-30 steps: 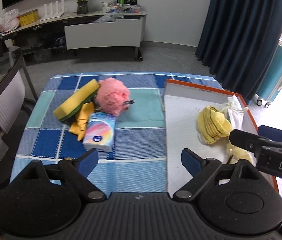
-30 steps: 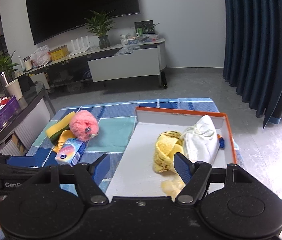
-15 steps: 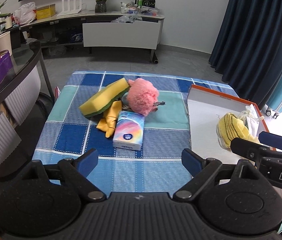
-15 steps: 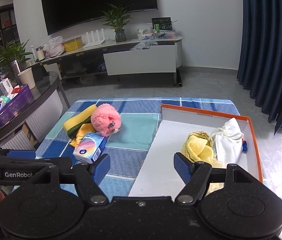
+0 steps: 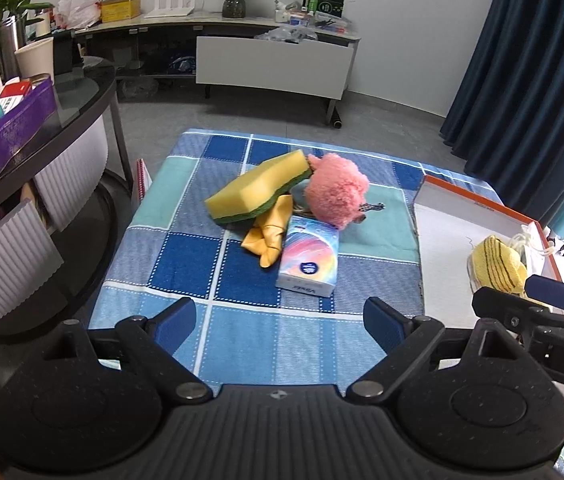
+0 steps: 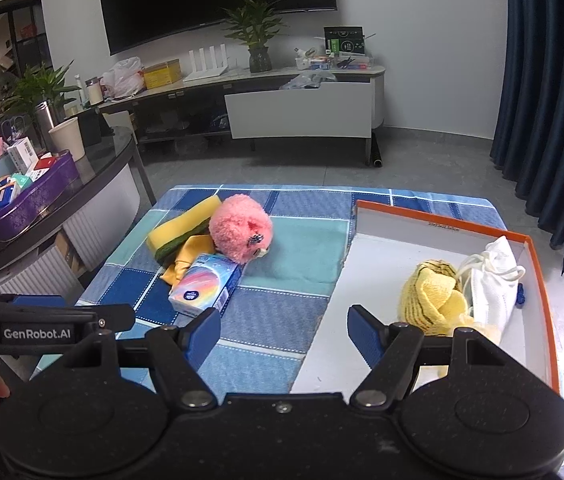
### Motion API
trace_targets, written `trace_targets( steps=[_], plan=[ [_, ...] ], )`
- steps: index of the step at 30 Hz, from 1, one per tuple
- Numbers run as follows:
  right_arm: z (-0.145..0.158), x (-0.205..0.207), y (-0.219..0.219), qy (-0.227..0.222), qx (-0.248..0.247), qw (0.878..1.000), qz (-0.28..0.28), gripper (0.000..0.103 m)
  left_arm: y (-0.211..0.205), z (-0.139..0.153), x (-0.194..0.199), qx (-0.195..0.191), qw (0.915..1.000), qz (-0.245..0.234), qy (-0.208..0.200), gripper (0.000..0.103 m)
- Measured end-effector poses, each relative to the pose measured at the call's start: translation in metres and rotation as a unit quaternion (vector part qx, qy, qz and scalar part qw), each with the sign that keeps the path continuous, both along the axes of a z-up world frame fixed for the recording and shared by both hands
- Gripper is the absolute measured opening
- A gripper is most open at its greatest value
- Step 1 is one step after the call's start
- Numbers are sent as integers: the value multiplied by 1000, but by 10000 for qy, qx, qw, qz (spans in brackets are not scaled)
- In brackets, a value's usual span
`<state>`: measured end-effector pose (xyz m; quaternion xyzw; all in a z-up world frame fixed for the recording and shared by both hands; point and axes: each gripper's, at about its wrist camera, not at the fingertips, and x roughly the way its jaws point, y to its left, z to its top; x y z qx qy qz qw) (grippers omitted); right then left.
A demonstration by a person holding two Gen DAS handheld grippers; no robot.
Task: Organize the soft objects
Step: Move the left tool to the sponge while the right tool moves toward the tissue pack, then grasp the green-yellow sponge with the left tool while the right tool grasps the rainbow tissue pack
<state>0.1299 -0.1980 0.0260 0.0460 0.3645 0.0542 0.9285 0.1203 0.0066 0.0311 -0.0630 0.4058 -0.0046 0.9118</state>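
On the blue checked cloth lie a yellow-green sponge (image 5: 257,189), a pink plush ball (image 5: 335,194), a yellow cloth (image 5: 269,233) and a rainbow tissue pack (image 5: 309,262), bunched together. They also show in the right wrist view: sponge (image 6: 180,229), plush (image 6: 240,227), tissue pack (image 6: 206,284). The orange-rimmed white box (image 6: 537,264) holds a yellow knit cloth (image 6: 431,294) and a white mask (image 6: 493,280). My left gripper (image 5: 280,320) is open and empty, above the cloth's near edge. My right gripper (image 6: 283,330) is open and empty, over the box's left edge.
A dark glass side table with a purple tray (image 5: 6,136) of small boxes stands left. A TV console (image 6: 297,108) with a plant is at the back. Dark blue curtains (image 5: 529,60) hang right.
Both grippers have drawn back and turned left. The loose pile on the cloth now sits more centrally in the left wrist view. Nothing on the table moved.
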Motion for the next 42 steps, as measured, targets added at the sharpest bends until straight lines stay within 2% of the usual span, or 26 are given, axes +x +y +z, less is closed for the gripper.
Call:
trace_targets(
  steps=[18,32,36,42],
  plan=[
    [-21,24,30,299,128,9992,240,83,42,-14,6,-82,9989,433,179,93],
    [-56,74,67,749,524,9955,228,84,73,-17,21,-62,9977,664,141,96],
    [-65,90,74,829,581,9947,168,86,79,-19,28,-41,9979,636,146,96],
    [-76,108,86,927,444,9945,208,90,74,-25,47,234,9988,390,173,96]
  ],
)
